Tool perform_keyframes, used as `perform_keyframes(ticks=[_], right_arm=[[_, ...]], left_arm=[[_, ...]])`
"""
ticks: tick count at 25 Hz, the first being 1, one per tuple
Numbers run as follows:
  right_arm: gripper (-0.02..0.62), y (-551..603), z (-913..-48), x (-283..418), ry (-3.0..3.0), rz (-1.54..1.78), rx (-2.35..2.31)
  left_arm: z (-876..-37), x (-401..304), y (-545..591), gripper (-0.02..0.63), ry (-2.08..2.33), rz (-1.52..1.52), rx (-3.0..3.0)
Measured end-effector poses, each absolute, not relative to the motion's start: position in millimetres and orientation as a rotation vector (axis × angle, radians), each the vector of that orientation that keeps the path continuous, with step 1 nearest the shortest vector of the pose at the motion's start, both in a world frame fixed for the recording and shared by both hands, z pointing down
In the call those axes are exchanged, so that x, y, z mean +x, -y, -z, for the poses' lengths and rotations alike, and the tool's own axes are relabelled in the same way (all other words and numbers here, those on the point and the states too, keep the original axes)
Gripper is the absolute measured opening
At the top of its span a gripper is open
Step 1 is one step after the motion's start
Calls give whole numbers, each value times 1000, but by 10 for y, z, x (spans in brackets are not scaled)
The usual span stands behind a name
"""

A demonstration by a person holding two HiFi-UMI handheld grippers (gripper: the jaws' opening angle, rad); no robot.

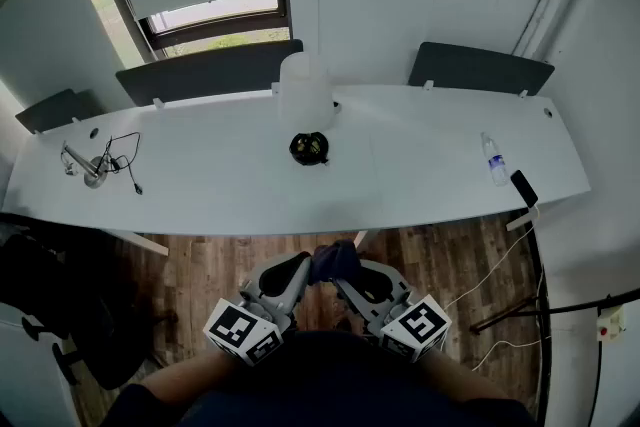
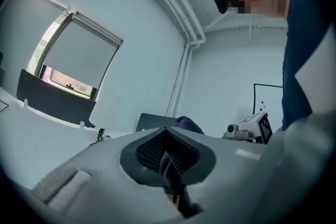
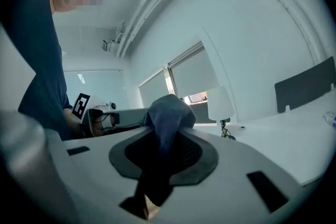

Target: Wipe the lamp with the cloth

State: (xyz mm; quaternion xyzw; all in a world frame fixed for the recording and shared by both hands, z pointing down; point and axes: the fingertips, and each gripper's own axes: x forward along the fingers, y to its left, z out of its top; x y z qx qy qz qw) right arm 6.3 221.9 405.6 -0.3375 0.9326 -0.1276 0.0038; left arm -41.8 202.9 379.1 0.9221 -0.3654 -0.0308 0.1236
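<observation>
A white-shaded lamp [image 1: 303, 93] with a black base [image 1: 309, 147] stands at the middle of the long white table [image 1: 420, 175]; the right gripper view shows the lamp [image 3: 220, 105] far off. A dark blue cloth [image 1: 334, 261] is bunched between my two grippers, low in the head view, over the floor in front of the table. My left gripper [image 1: 300, 273] is shut on one end of the cloth [image 2: 169, 168]. My right gripper [image 1: 352, 277] is shut on the other end of the cloth [image 3: 166, 118]. Both are held close to the person's body.
A water bottle [image 1: 492, 158] and a black phone [image 1: 524, 187] lie at the table's right end. A small stand with cables [image 1: 98, 164] sits at the left end. Dark chair backs [image 1: 210, 71] line the far side. A black office chair [image 1: 60, 315] stands at lower left.
</observation>
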Motion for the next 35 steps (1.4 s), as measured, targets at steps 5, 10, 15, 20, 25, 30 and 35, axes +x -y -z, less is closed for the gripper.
perform_keyframes(ticks=[5,10,15,20,25,30,35], right_arm=[[86,-2176,-4054,51,-2924,393,-1060],[86,-2131,-4034,63,-2923,388,-1041],[87,-2066,-4021,157,-2917,394,-1014],[87,-1978,-4103,279,-2929,405,-980],[87,-1842,-4160,260,-2939,432,-969],[86,-1524,-4191,119,-2947,412,-1007],[87,-1087,-4211,-51,-2931,422,-1094]], left_arm=[[-3779,-438,-1986,3,1068,89,2690],[-3757,-414,-1939,3,1077,93,2695],[-3781,-299,-1887,3,1086,78,2687],[-3909,-206,-1835,3,1122,75,2660],[-3919,-258,-1692,3,1138,69,2651],[-3976,-369,-1345,3,1105,83,2650],[-3941,-528,-839,3,1028,117,2674]])
